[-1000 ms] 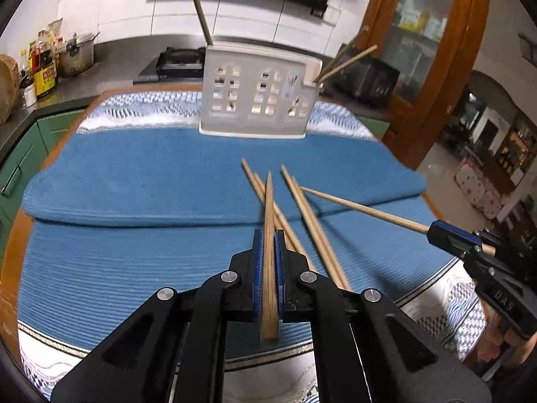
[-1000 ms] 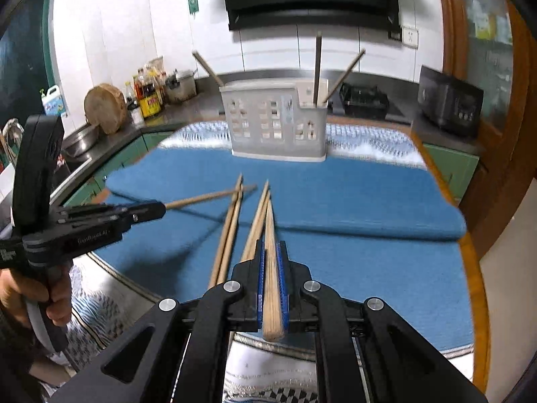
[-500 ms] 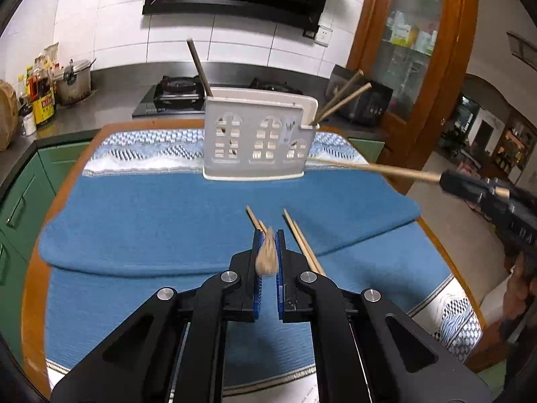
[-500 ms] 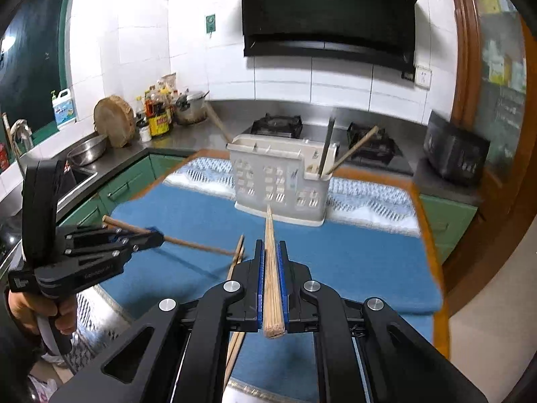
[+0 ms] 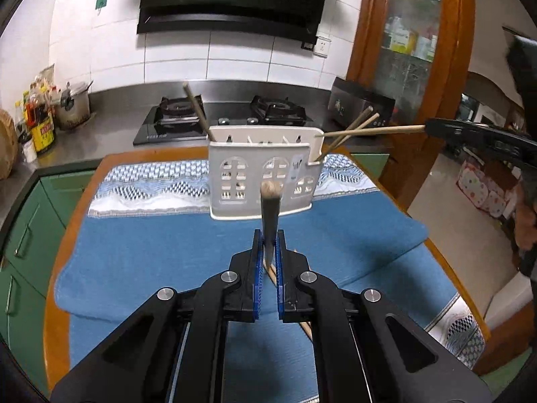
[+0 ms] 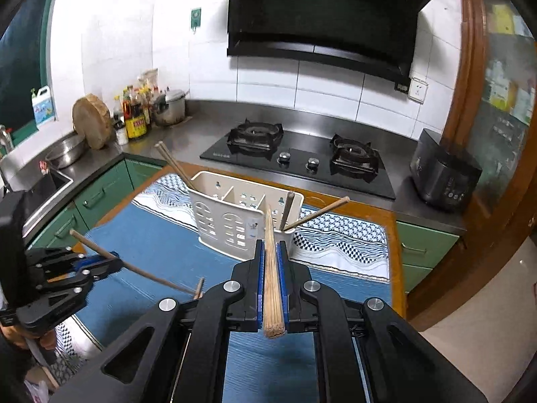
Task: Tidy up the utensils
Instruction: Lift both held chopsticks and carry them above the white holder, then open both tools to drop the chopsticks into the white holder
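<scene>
Around: white caddy (image 6: 231, 225) on blue desk mat (image 6: 161, 252), chopsticks leaning inside.
Labels: none readable.
Jaws: left gripper (image 5: 268, 252) and right gripper (image 6: 272, 268) each clamp a chopstick (image 6: 272, 282).

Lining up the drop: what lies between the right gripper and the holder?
In the right wrist view, only bare blue mat lies between the right gripper and the holder.

Both the left gripper (image 5: 267, 252) and right gripper (image 6: 272, 268) are black, angular, with blue pads and silver round screws.

Gas hob (image 6: 298, 154), range hood (image 6: 322, 16), pot (image 6: 169, 107), blue mat (image 5: 167, 255).
</scene>
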